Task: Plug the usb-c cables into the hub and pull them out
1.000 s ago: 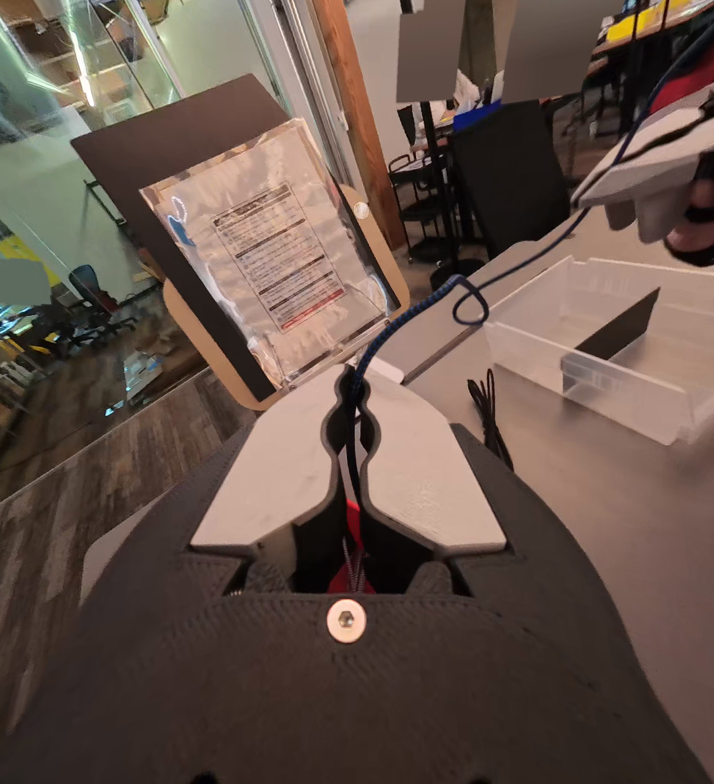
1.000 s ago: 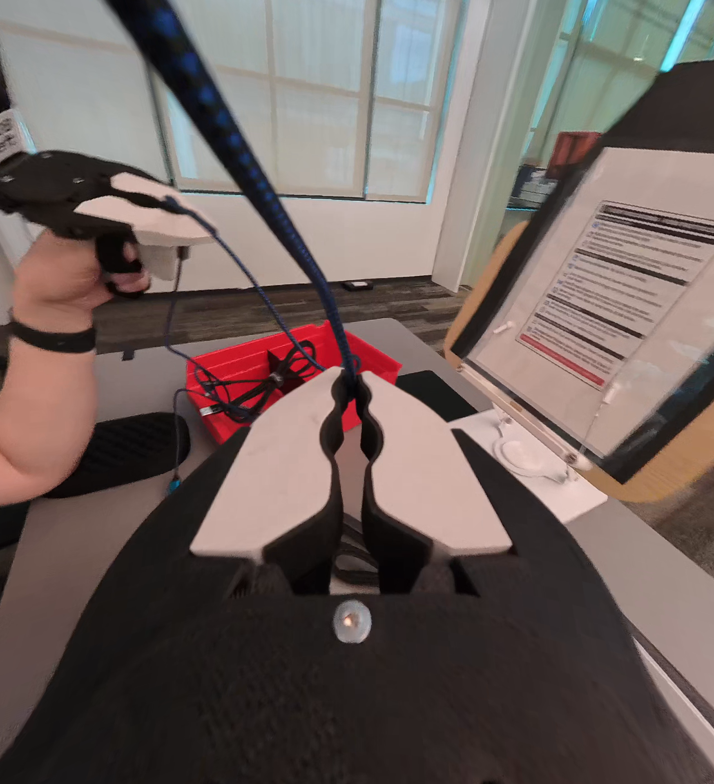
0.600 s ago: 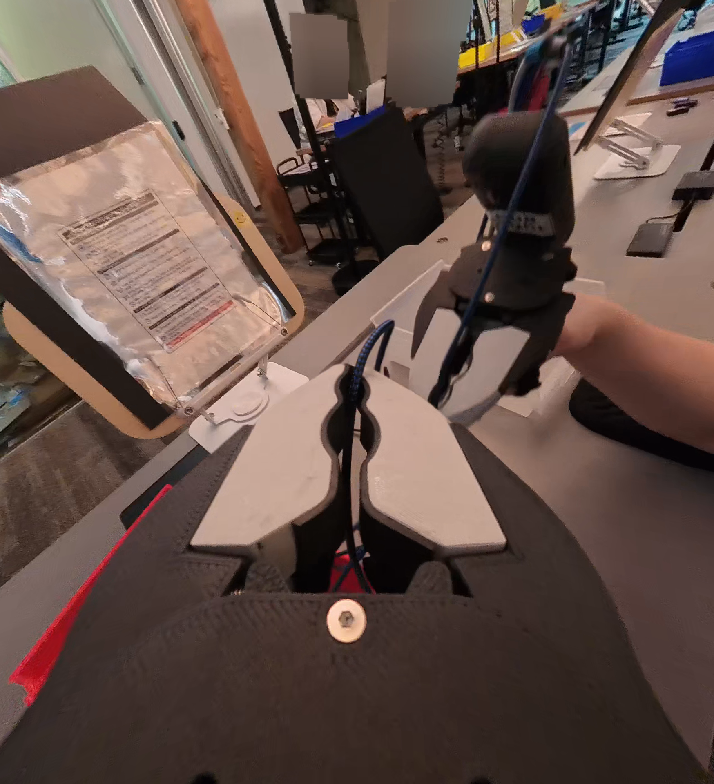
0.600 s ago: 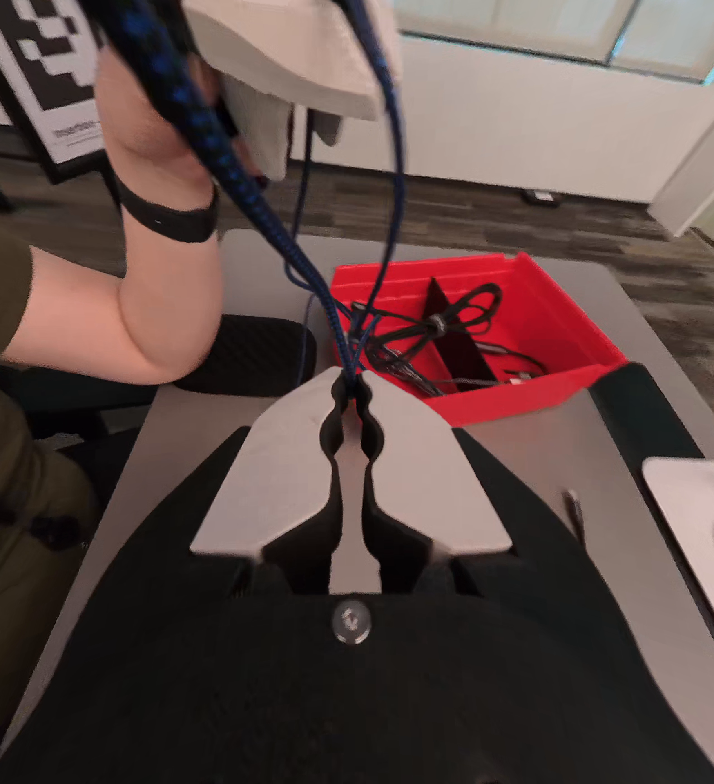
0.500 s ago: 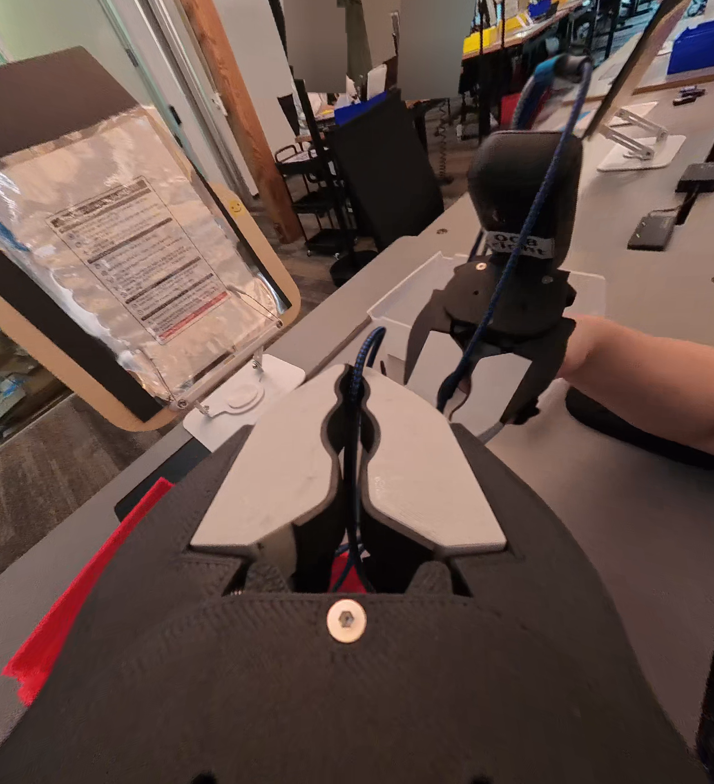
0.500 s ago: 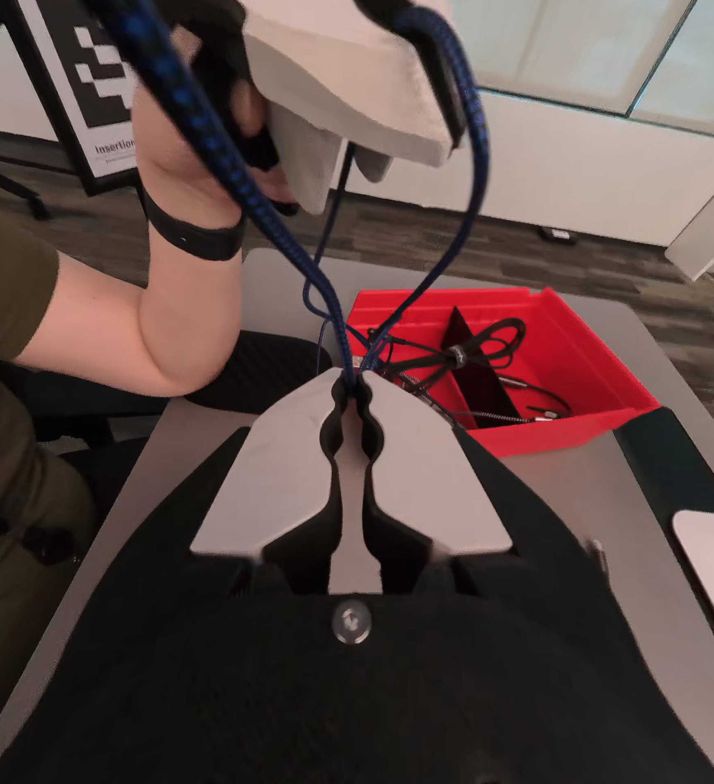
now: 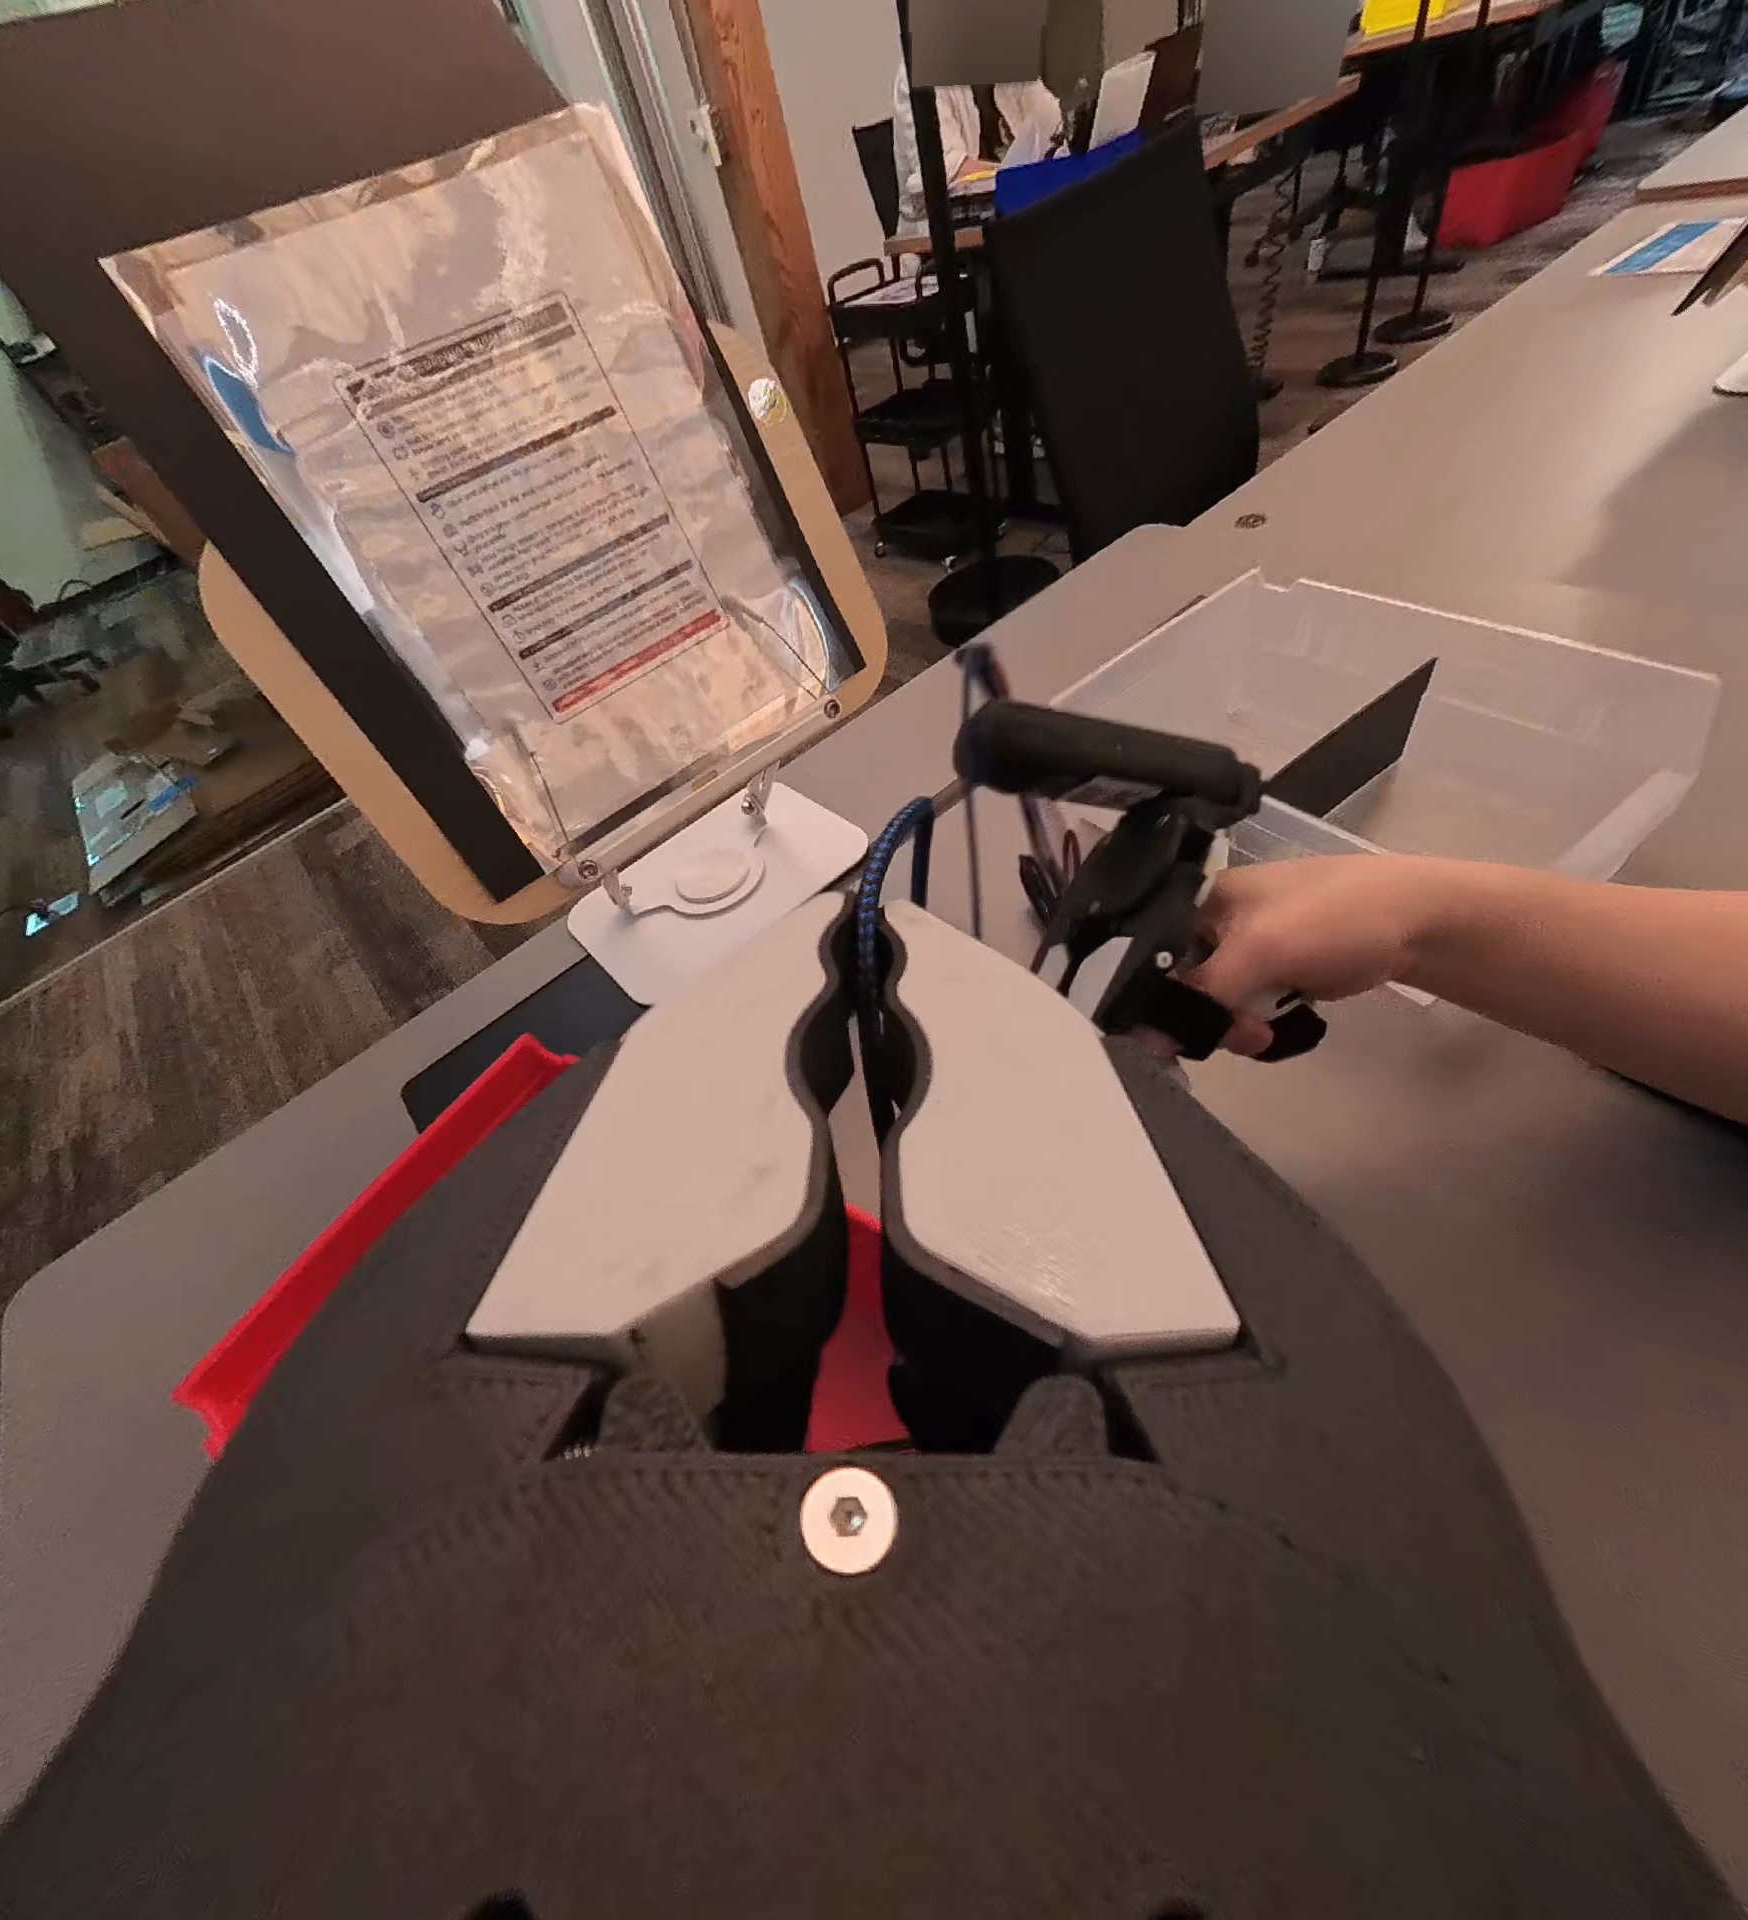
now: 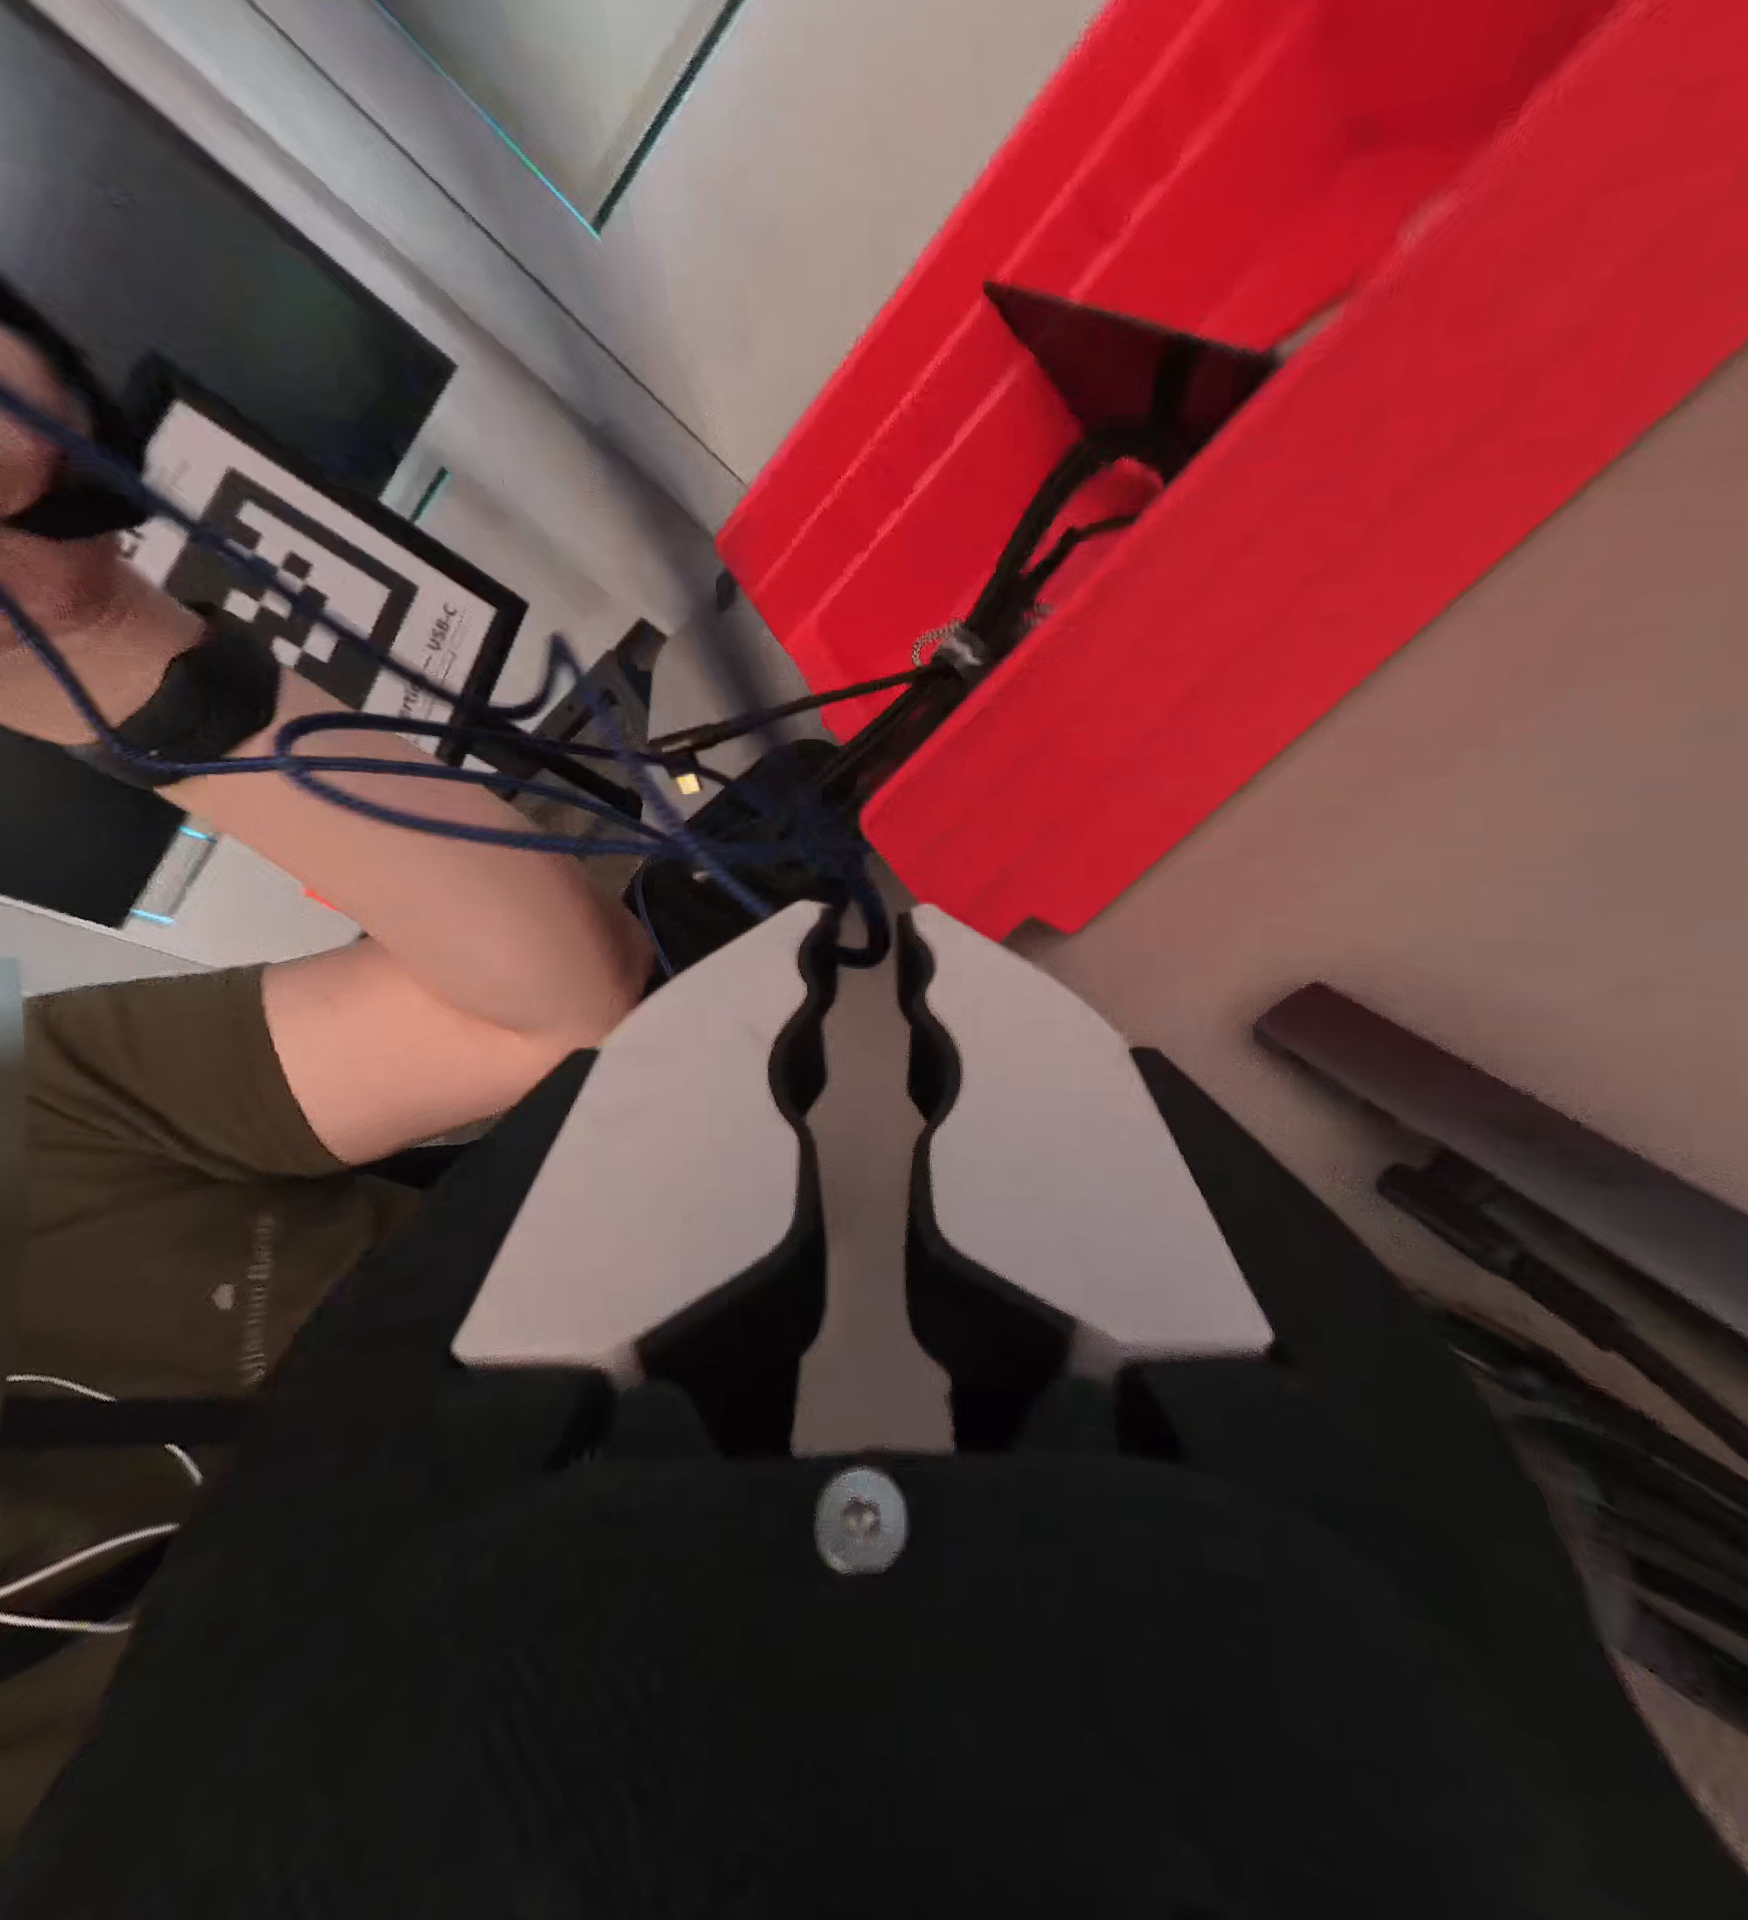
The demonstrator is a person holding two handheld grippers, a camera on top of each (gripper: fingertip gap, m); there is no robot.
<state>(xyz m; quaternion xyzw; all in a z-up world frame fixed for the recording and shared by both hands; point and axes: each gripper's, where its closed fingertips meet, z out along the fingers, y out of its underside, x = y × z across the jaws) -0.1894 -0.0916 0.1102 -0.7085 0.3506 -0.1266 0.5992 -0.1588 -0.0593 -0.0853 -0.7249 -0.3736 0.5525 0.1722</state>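
My left gripper (image 7: 866, 927) is shut on a blue braided cable (image 7: 875, 862), held above the red bin (image 7: 361, 1236). The cable runs on to my right gripper (image 7: 1109, 935), which lies turned on its side low over the grey table, in front of a clear bin (image 7: 1472, 727). The right wrist view is blurred and tilted. There my right gripper (image 8: 862, 925) is nearly closed, with a loop of the blue cable (image 8: 854, 940) caught at its tips. A loose plug (image 8: 688, 781) and black cables (image 8: 1036, 582) hang from the red bin (image 8: 1317, 623). I cannot make out a hub.
An instruction sheet on a white stand (image 7: 496, 520) is at the table's far edge. A framed marker card (image 8: 330, 592) stands behind the person's left arm (image 8: 434, 935). A black pad (image 8: 745, 831) lies by the red bin. Dark cables (image 8: 1576, 1299) lie at right.
My right gripper has dropped from in front of the left one to just over the table and rolled onto its side. My left gripper has kept its hold on the blue cable.
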